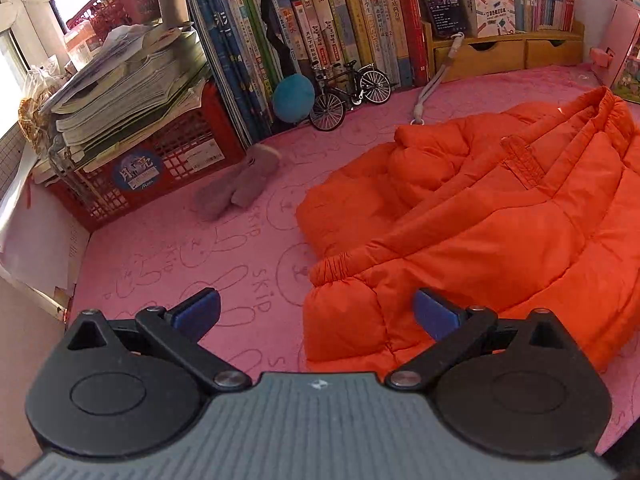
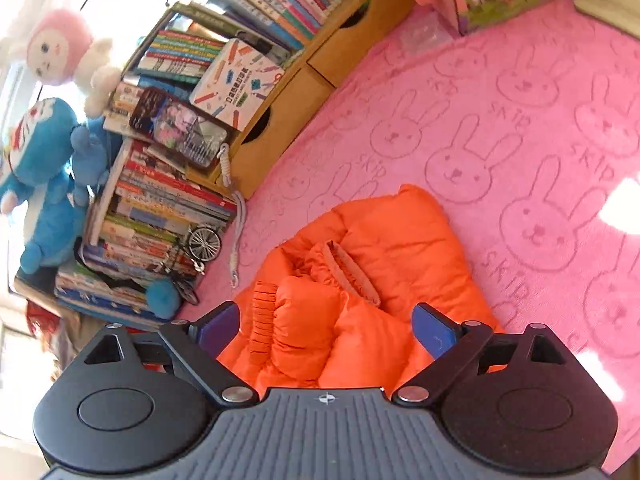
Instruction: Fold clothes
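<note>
An orange puffer jacket (image 1: 480,216) lies bunched on the pink rabbit-print cover (image 1: 180,256). In the left wrist view it fills the right half, with an elastic cuff (image 1: 340,268) near my left gripper (image 1: 316,314). That gripper is open and empty, its right finger above the jacket's near edge. In the right wrist view the jacket (image 2: 384,248) lies straight ahead, folded in on itself. My right gripper (image 2: 326,328) is open and empty, hovering over the jacket's near part with a ribbed cuff (image 2: 264,316) by its left finger.
A red crate (image 1: 168,160) with stacked papers stands at left. Grey mittens (image 1: 236,188), a blue ball (image 1: 293,98) and a model bicycle (image 1: 348,92) lie before a row of books. Wooden drawers (image 2: 304,92), plush toys (image 2: 44,176) and a cord (image 2: 236,240) border the cover.
</note>
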### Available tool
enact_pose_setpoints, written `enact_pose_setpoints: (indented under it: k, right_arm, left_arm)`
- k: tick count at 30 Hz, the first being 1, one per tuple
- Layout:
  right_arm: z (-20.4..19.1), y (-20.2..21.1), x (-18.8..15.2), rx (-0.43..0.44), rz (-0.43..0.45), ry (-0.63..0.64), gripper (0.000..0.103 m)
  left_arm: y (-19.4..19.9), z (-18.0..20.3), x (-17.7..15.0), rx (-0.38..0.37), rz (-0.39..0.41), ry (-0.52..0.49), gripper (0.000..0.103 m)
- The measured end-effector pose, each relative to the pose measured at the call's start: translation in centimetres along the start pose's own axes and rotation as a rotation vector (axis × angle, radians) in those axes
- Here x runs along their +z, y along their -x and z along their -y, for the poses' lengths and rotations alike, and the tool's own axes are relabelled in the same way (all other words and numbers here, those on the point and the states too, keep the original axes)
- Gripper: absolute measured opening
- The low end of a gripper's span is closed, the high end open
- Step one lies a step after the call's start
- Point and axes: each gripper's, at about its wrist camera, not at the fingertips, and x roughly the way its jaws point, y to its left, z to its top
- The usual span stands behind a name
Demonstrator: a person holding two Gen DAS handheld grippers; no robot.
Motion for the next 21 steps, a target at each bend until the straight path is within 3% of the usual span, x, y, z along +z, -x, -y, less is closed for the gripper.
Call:
enact_pose_setpoints:
  k: [6, 9, 13, 14, 15, 17, 19, 21]
  right_arm:
    - [-9.3, -0.1, -5.8, -0.205, 0.036, 1.176, 0.096]
    - [-12.2, -1.3, -8.4, -0.074, -0.006, 1.567, 0.097]
    - [-15.4, -4.4, -9.6, 0.047, -0.203, 1.823, 0.096]
    - [-15.8, -5.5, -9.7, 0.048, -0.270, 1.866, 0.092]
    - [-16.1, -6.7, -9.9, 0.030, -0.338, 1.902, 0.084]
    - [-16.0, -8.5, -9.9, -0.012, -0.454, 1.953, 0.014]
    - [-15.9, -9.1, -9.3, -0.010, -0.521, 1.963, 0.013]
    - [-16.5, -8.7, -7.9, 0.011, -0.541, 1.895, 0.013]
  left_arm:
    - [-2.3, -3.2, 0.3, -0.153, -0.083, 0.196, 0.103]
    - [-2.5, -3.8, 0.6, -0.135, -0.094, 0.250, 0.103]
    - [-2.7, -4.5, 0.9, -0.102, -0.107, 0.312, 0.103]
    - [-2.6, -4.6, 1.0, -0.092, -0.110, 0.325, 0.103]
    - [-2.6, -4.7, 1.1, -0.081, -0.113, 0.335, 0.103]
    - [-2.3, -4.9, 1.0, -0.058, -0.116, 0.363, 0.103]
    - [-1.9, -5.1, 0.9, -0.041, -0.117, 0.394, 0.103]
    - [-1.2, -5.4, 0.7, -0.037, -0.114, 0.424, 0.103]
